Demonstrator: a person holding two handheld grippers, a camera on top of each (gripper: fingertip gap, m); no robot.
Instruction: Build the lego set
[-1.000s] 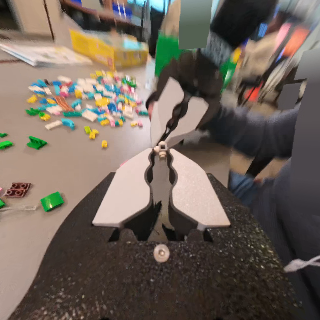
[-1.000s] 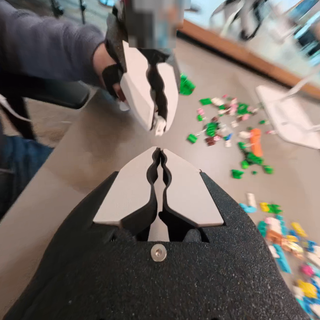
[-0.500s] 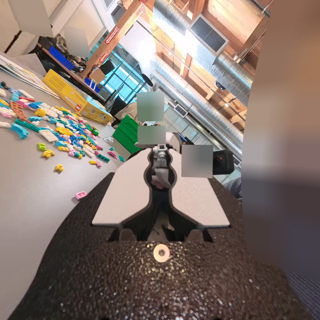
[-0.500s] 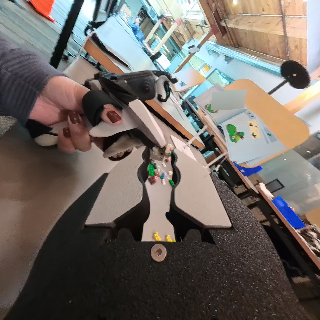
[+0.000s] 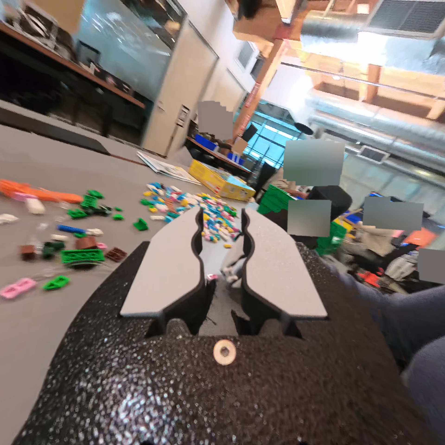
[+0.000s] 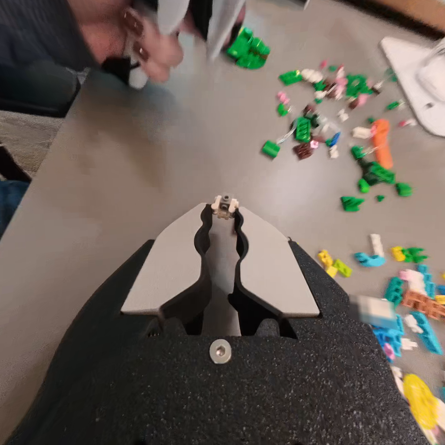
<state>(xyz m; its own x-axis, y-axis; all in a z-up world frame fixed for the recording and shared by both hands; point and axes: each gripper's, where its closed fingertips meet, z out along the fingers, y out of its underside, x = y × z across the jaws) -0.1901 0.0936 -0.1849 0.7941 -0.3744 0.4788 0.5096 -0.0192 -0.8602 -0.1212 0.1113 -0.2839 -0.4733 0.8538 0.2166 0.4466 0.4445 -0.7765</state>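
My right gripper (image 6: 222,210) is shut on a small grey and white lego assembly (image 6: 225,204), held at its fingertips above the grey table (image 6: 144,168). My left gripper (image 5: 221,212) is open and empty, facing along the table toward a pile of small coloured bricks (image 5: 216,224). In the right wrist view the left gripper (image 6: 197,26) shows blurred at the top, held by a hand (image 6: 149,48), well clear of the assembly. A blurred pale shape (image 5: 232,265) sits low between the left fingers; I cannot tell what it is.
Green, brown and pink pieces (image 5: 81,255) and a long orange piece (image 5: 48,196) lie on the left. A yellow box (image 5: 221,184) and a booklet (image 5: 166,167) lie at the far side. A white stand base (image 6: 414,79) is at the right. The table edge (image 6: 60,134) runs on the left. Left tips to right tips: about 12 cm.
The small assembly has gone from my left gripper to my right one. The left has opened and drawn away; the right has shut on it. Both views have swung down toward the table.
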